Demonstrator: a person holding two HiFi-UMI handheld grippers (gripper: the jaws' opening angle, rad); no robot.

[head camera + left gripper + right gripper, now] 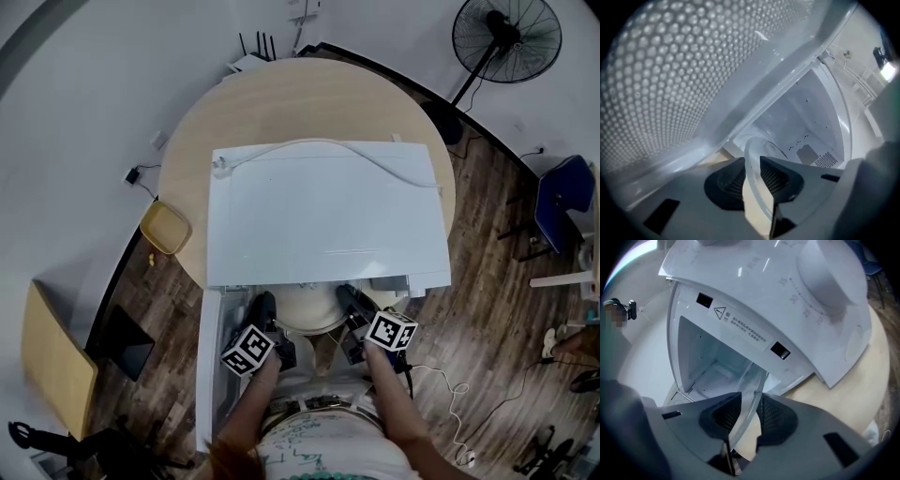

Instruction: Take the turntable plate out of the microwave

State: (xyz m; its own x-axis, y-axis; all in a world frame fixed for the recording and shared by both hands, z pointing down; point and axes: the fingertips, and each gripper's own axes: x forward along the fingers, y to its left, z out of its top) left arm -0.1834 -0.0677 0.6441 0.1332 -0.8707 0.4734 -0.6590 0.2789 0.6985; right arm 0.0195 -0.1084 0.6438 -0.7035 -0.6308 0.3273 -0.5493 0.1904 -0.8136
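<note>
Approx. halfway, I'd say: turntable plate (309, 307) pokes out the mouth of the open microwave (323, 211), w/ left gripper (752, 180) & right gripper (749, 416) each clamped on its rim. Left to do: draw it fully clear of the cavity.

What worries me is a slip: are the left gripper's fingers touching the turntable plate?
Touching. The left gripper view shows the turntable plate clamped by its rim between both fingers, each pressed against it with no gap.
</note>
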